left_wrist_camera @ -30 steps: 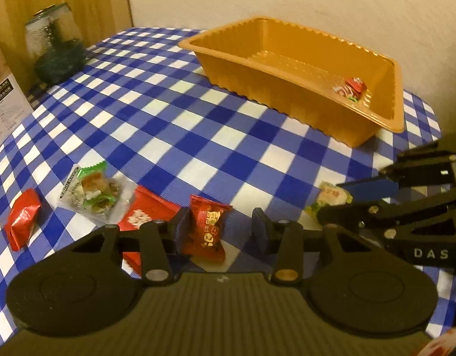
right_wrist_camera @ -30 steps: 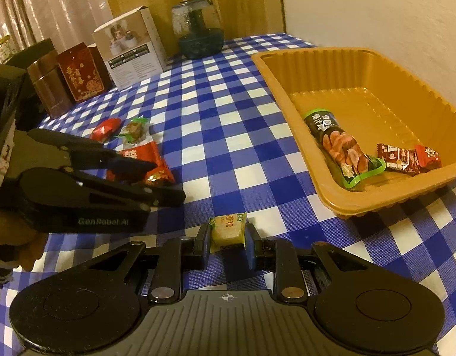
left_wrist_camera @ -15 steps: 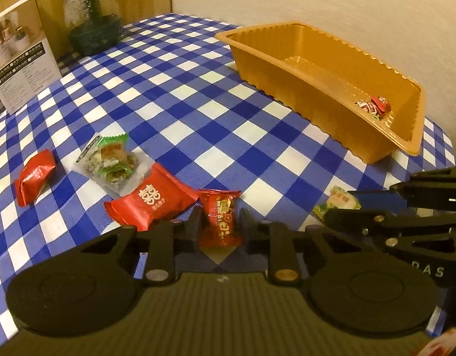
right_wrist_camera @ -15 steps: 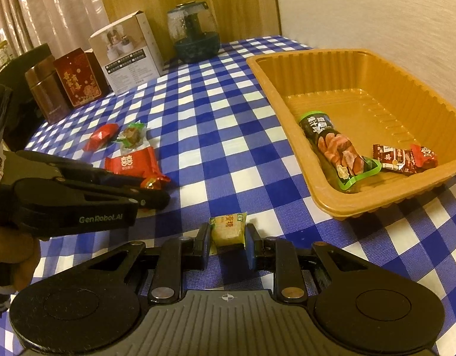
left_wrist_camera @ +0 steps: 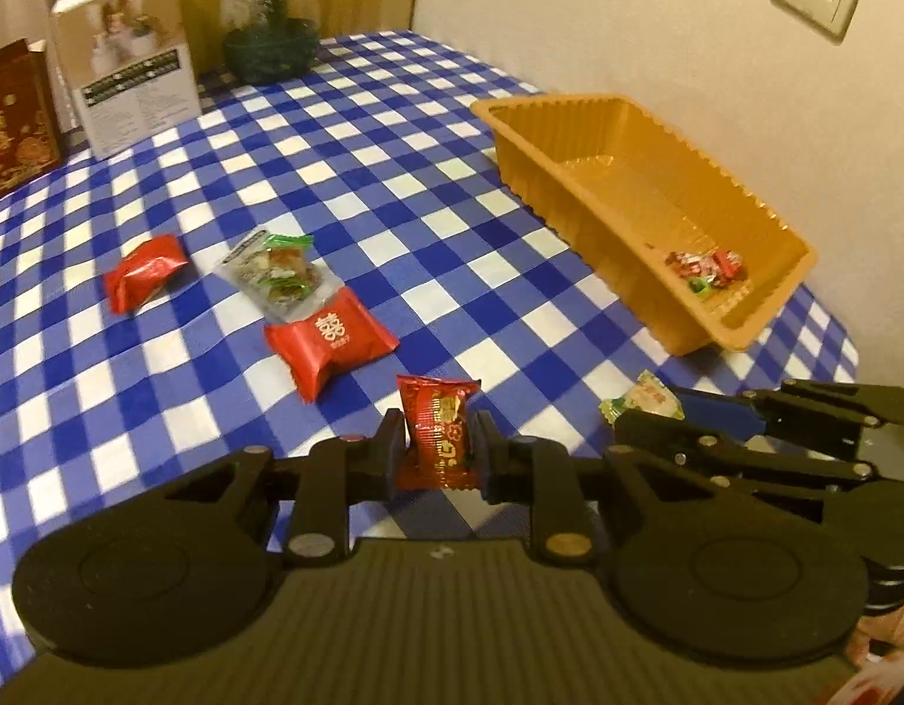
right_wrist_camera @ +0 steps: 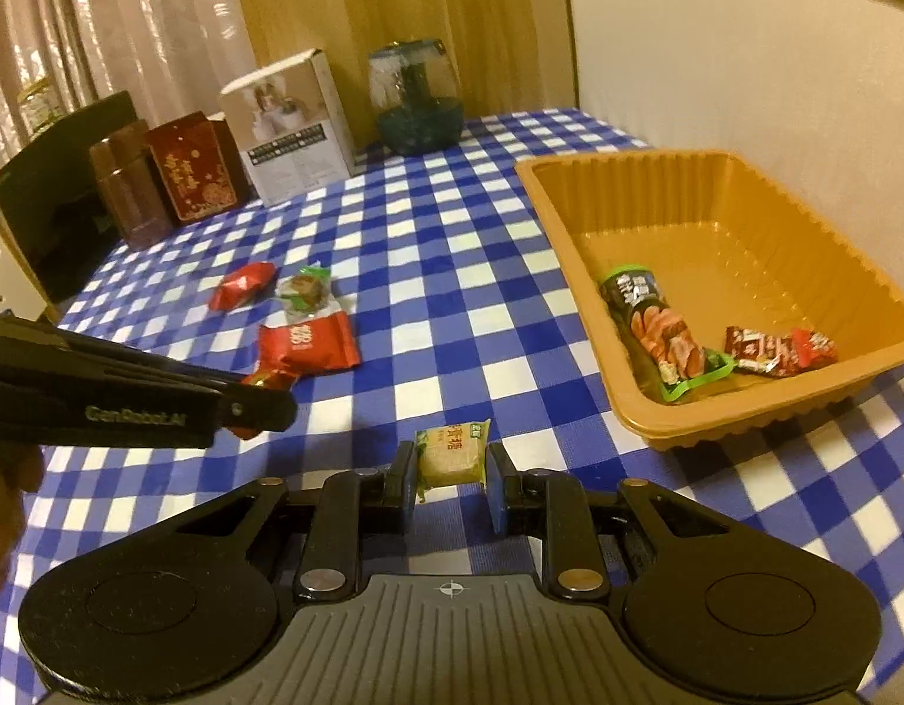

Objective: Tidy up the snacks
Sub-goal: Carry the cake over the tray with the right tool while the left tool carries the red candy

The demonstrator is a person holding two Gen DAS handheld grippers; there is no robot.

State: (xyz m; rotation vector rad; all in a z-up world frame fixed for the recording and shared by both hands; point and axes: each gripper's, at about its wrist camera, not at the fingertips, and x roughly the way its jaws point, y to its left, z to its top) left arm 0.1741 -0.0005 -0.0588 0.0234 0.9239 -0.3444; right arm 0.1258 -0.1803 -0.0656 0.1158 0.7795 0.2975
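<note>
My left gripper (left_wrist_camera: 437,449) is shut on a small red candy packet (left_wrist_camera: 439,432) and holds it above the checked tablecloth. My right gripper (right_wrist_camera: 452,479) is shut on a yellow-green candy (right_wrist_camera: 452,453), also lifted. The orange tray (right_wrist_camera: 575,235) stands at the right and holds a long sausage snack (right_wrist_camera: 658,335) and red wrapped candies (right_wrist_camera: 775,346). On the cloth lie a red pillow packet (left_wrist_camera: 328,341), a clear packet with green ends (left_wrist_camera: 275,276) and a small red packet (left_wrist_camera: 146,270). The right gripper also shows in the left wrist view (left_wrist_camera: 658,411).
At the table's far side stand a white box (right_wrist_camera: 293,123), a red box (right_wrist_camera: 193,170), a brown canister (right_wrist_camera: 129,188), a dark glass jar (right_wrist_camera: 417,100) and a black box (right_wrist_camera: 58,194). A wall runs behind the tray. The left gripper's arm (right_wrist_camera: 129,405) crosses the right wrist view.
My left gripper closed on the red candy packet and lifted it off the cloth. Both grippers rose, the right one still holding the yellow-green candy.
</note>
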